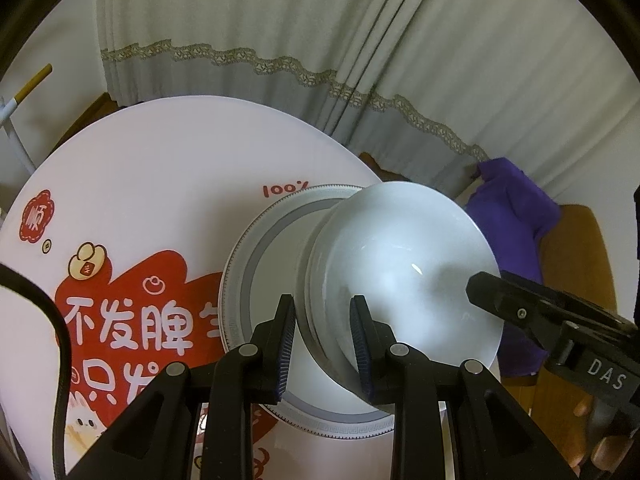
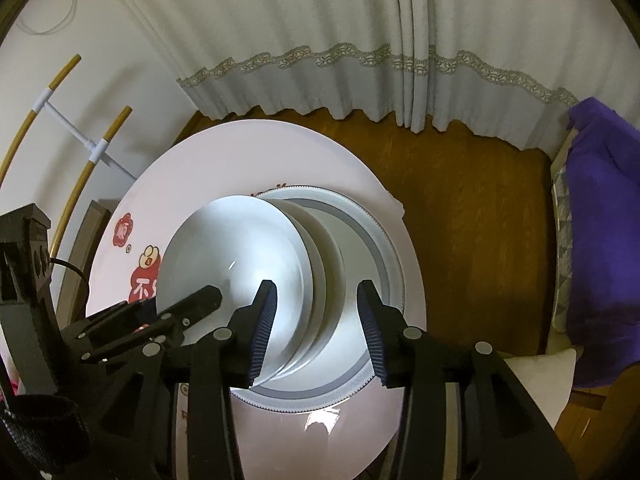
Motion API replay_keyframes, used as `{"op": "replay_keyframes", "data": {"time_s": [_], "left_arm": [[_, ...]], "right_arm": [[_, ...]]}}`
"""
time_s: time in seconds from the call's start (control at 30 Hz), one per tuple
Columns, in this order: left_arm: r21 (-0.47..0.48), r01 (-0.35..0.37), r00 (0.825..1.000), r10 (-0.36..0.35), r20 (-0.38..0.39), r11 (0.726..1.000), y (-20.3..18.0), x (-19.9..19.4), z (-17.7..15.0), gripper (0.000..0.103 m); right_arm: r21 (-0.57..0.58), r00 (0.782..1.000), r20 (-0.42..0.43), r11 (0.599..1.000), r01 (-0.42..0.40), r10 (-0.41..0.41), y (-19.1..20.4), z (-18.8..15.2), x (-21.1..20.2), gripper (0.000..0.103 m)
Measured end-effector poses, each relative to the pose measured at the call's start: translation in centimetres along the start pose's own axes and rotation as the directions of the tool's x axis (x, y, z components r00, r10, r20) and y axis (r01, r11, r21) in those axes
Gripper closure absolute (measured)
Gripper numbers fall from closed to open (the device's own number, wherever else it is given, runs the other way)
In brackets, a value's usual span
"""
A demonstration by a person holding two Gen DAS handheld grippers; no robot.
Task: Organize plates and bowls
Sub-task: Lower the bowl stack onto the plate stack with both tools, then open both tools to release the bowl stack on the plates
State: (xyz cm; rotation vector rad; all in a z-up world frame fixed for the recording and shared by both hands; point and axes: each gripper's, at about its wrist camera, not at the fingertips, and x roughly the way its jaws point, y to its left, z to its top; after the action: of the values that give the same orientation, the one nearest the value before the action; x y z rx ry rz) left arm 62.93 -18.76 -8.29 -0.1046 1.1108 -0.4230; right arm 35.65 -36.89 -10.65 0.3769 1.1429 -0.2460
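A large white plate with a grey patterned rim (image 1: 256, 248) (image 2: 360, 224) lies on the round white table (image 1: 140, 184) (image 2: 240, 144). A stack of white bowls (image 1: 404, 252) (image 2: 236, 248) is tilted over that plate. My left gripper (image 1: 323, 342) straddles the stack's near rim, one finger on each side, and appears shut on it. My right gripper (image 2: 316, 330) is open over the plate; its left finger (image 2: 264, 320) is at the stack's edge. The right gripper also shows in the left wrist view (image 1: 492, 290), the left gripper in the right wrist view (image 2: 196, 300).
The table carries red printed characters (image 1: 132, 320). Grey curtains (image 2: 360, 40) hang behind. A purple cloth (image 2: 600, 220) lies on a chair at the right. The brown wooden floor (image 2: 460, 200) surrounds the table. A white and gold rack (image 2: 92, 148) stands at the left.
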Motion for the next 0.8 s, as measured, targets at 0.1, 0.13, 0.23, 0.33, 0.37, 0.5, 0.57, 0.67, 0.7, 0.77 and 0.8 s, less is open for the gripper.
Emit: {"op": "replay_keyframes", "data": {"time_s": [0.1, 0.13, 0.23, 0.33, 0.37, 0.5, 0.57, 0.67, 0.7, 0.77, 0.8], "left_arm": [[0.004, -0.002, 1.000, 0.002, 0.011, 1.000, 0.1, -0.6, -0.1, 0.080], [0.004, -0.002, 1.000, 0.002, 0.014, 1.000, 0.1, -0.8, -0.2, 0.080], [0.001, -0.003, 1.000, 0.003, 0.015, 1.000, 0.3, -1.1, -0.3, 0.079], [0.001, -0.008, 1.000, 0.008, 0.018, 1.000, 0.4, -1.3, -0.4, 0.077], [-0.001, -0.006, 1.000, 0.006, 0.018, 1.000, 0.4, -1.4, -0.4, 0.077], [0.009, -0.032, 0.999, 0.031, 0.036, 0.999, 0.2, -2.0, -0.6, 0.076], [0.012, -0.040, 0.998, 0.040, 0.040, 0.999, 0.1, -2.2, -0.7, 0.075], [0.004, -0.057, 0.997, 0.056, 0.044, 0.998, 0.1, -2.5, -0.8, 0.069], [0.001, -0.061, 0.997, 0.061, 0.045, 0.998, 0.1, -2.6, -0.9, 0.066], [-0.003, -0.071, 0.996, 0.071, 0.053, 0.997, 0.2, -2.8, -1.0, 0.065], [-0.001, -0.073, 0.996, 0.073, 0.055, 0.997, 0.2, -2.9, -1.1, 0.063]], "right_arm": [[-0.002, 1.000, 0.001, 1.000, 0.005, -0.005, -0.3, -0.1, -0.1, 0.060], [0.002, 1.000, 0.000, 1.000, 0.003, -0.003, -0.4, -0.1, -0.1, 0.060], [0.006, 1.000, -0.002, 1.000, 0.002, -0.002, -0.7, 0.0, -0.2, 0.060], [0.006, 1.000, -0.002, 1.000, 0.002, -0.002, -0.8, -0.1, -0.2, 0.060], [0.006, 1.000, -0.003, 1.000, 0.003, -0.003, -0.9, -0.1, -0.2, 0.060], [0.012, 1.000, 0.001, 1.000, 0.007, -0.007, -1.1, -0.3, -0.3, 0.060], [0.015, 1.000, 0.001, 1.000, 0.006, -0.006, -1.2, -0.3, -0.4, 0.060], [0.017, 1.000, 0.004, 1.000, 0.005, -0.005, -1.4, -0.5, -0.5, 0.060], [0.017, 1.000, 0.004, 1.000, 0.004, -0.005, -1.4, -0.5, -0.5, 0.060], [0.016, 1.000, 0.005, 1.000, 0.005, -0.005, -1.3, -0.5, -0.6, 0.060], [0.018, 1.000, 0.005, 1.000, 0.002, -0.002, -1.3, -0.6, -0.6, 0.060]]}}
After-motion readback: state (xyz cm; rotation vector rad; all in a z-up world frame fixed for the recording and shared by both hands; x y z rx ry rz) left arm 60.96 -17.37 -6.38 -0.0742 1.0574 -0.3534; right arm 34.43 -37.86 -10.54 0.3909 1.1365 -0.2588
